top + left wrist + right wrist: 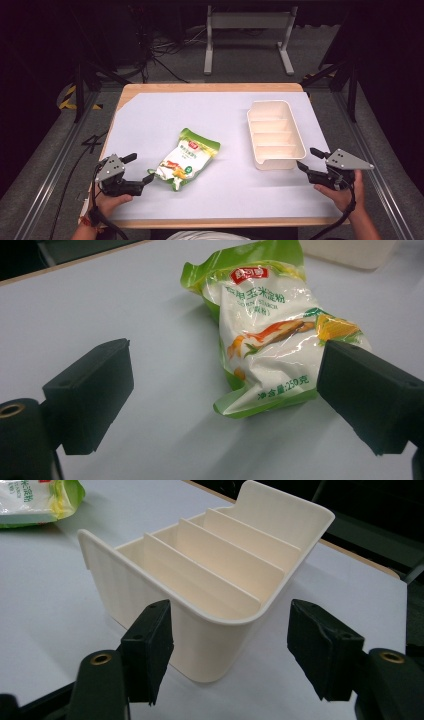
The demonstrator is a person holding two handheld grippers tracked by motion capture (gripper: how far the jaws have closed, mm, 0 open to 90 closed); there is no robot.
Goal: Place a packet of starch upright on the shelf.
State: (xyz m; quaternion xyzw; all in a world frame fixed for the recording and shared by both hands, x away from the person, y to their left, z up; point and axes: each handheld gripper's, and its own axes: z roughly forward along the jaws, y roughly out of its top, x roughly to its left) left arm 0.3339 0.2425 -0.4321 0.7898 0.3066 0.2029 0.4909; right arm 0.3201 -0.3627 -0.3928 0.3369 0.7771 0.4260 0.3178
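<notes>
I am at the approach step. My left tongs (220, 390) stand released, their jaws spread to either side of the near end of the green-and-white bag (270, 335), which lies flat on the surface (150, 115). My right tongs (230, 650) stand released too, just short of the cream divided bin (210, 570). Next I judge I must push the left tongs forward and close on the bag's edge.

Pouch (186, 159) flat on the surface (150, 120), left of centre. Divided tray (274, 133) to its right, well apart, also on the surface. Left claw (141, 169) just left of the pouch's near end. Right claw (311, 159) just right of the tray's near corner.
</notes>
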